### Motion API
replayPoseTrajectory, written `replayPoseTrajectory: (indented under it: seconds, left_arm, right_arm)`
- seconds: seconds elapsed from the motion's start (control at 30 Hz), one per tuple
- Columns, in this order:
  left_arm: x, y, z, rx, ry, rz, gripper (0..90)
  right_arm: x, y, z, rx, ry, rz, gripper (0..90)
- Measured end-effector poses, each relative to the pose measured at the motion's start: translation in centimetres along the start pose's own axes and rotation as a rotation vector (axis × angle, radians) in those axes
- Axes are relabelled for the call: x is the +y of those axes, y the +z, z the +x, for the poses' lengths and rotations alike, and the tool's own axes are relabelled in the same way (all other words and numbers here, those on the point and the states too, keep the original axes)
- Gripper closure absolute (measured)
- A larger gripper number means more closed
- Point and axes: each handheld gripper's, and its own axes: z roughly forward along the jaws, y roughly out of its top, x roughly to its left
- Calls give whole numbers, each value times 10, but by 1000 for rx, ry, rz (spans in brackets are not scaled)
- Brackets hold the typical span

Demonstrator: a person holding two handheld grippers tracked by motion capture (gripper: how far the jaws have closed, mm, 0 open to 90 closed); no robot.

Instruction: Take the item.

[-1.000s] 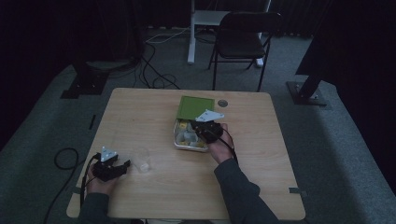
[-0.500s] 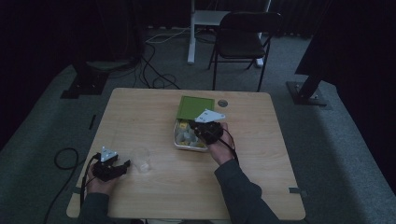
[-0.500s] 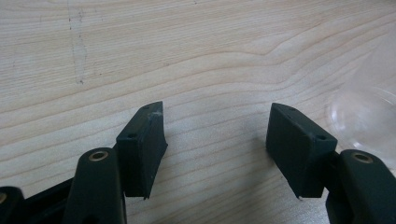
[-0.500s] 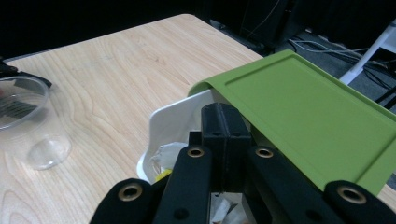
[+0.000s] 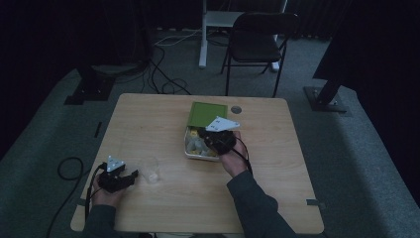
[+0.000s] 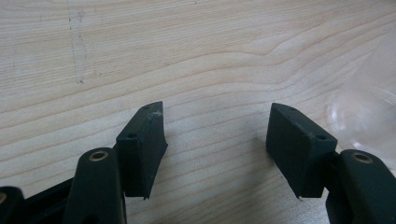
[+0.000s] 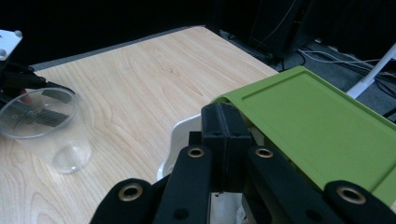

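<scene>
A white box (image 5: 190,153) with yellowish pieces inside sits mid-table, its green lid (image 5: 208,113) lying just behind it. My right gripper (image 5: 209,142) hovers over the box with its jaws pressed together; in the right gripper view the right gripper (image 7: 224,133) shows nothing between the pads, with the lid (image 7: 322,126) and the box rim (image 7: 180,137) beyond. A clear plastic cup (image 5: 150,169) stands at the front left. My left gripper (image 5: 131,176) rests beside it, open. In the left gripper view the left gripper (image 6: 217,135) frames bare wood, the cup (image 6: 369,109) at the right edge.
The wooden table (image 5: 163,124) has a round cable hole (image 5: 236,109) behind the lid. A black chair (image 5: 257,44) and loose cables (image 5: 168,84) lie on the floor past the far edge. The cup (image 7: 46,126) and the left gripper (image 7: 18,79) appear far left in the right gripper view.
The right gripper has risen slightly over the box, still shut. The left gripper and the cup have stayed in place.
</scene>
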Motion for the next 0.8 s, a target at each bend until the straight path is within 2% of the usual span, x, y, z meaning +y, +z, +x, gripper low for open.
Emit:
replayPoseTrajectory:
  seconds: [0.27, 0.8]
  left_arm:
    - [0, 0, 0, 0, 0, 0, 385]
    - [0, 0, 0, 0, 0, 0, 385]
  right_arm:
    - [2, -1, 3, 14, -2, -3, 900]
    - [11, 0, 18, 49, -36, -9, 900]
